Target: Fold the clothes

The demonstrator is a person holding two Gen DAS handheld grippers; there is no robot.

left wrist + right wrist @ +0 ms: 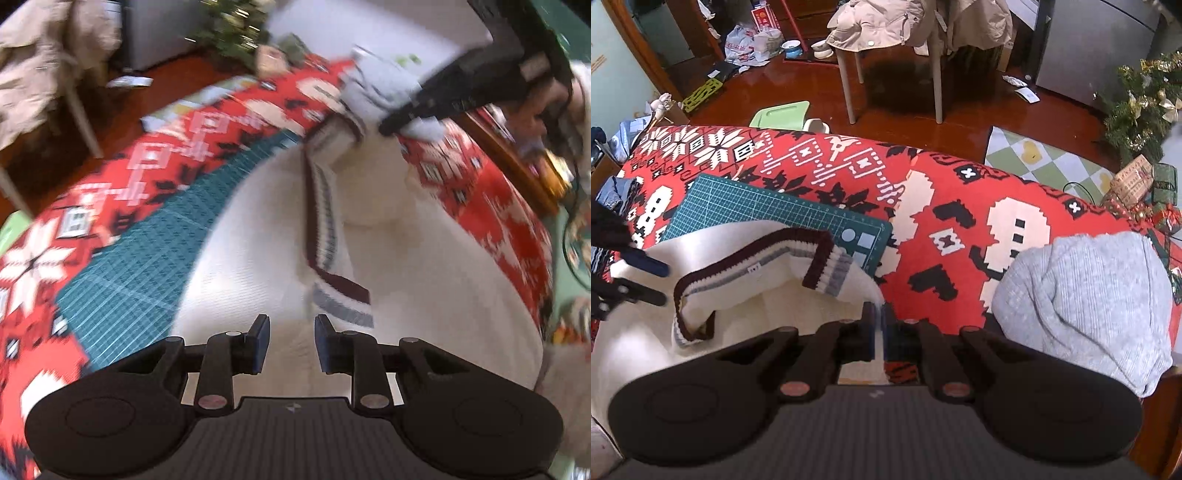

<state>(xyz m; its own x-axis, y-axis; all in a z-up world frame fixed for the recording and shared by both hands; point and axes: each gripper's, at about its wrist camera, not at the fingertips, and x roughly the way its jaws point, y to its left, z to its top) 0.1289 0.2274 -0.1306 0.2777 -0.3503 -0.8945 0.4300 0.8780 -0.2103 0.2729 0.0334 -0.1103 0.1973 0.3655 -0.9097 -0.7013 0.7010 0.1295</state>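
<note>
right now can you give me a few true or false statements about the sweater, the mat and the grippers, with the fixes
1. The white sweater lies partly over the green cutting mat. True.
2. The left gripper is clamped on the striped collar. False: its fingers stand apart over plain white knit, nothing between them.
3. The right gripper is shut on an edge of the white sweater. True.
4. The grey garment lies on top of the cutting mat. False: it sits on the red patterned cloth, away from the mat.
5. A chair draped with a beige jacket stands beyond the table. True.
</note>
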